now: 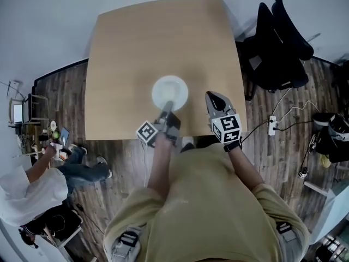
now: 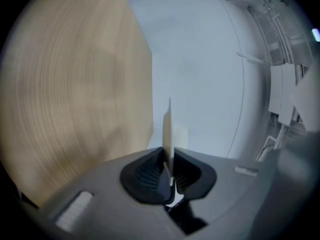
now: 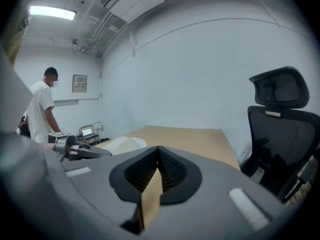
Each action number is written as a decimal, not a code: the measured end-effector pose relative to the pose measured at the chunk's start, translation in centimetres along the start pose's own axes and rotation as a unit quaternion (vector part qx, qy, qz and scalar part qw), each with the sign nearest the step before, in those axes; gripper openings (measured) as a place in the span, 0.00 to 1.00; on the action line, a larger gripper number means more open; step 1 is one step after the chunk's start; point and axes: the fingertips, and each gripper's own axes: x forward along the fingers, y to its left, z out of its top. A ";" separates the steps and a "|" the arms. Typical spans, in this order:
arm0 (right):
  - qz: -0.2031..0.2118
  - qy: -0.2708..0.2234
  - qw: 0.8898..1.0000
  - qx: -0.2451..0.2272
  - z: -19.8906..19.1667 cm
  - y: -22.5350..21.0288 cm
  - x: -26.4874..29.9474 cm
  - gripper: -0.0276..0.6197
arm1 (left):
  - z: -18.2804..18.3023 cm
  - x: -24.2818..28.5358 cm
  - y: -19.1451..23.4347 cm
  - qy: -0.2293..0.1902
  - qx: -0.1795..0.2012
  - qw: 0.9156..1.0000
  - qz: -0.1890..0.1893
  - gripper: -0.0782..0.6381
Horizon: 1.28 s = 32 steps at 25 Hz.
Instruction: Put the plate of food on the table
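While over table (image 1: 136, 42), white plate (image 1: 170, 90) in grip of left tool (image 2: 169, 170); right tool (image 3: 158, 156) closed.

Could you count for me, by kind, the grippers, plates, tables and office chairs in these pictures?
Grippers: 2, the left gripper and the right gripper
Plates: 1, the white plate
Tables: 1, the wooden table
Office chairs: 1, the black office chair
Total: 5
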 end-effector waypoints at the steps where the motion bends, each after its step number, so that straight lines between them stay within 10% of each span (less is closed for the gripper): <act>1: 0.004 0.005 1.000 0.003 -0.5 -0.2 0.1 0.05 | 0.0 0.7 0.5 0.006 0.002 1.000 0.002 0.15; 32: 0.023 0.074 0.991 0.106 -5.7 -11.0 13.1 0.05 | 6.4 19.5 14.2 -0.053 0.001 0.989 0.135 0.15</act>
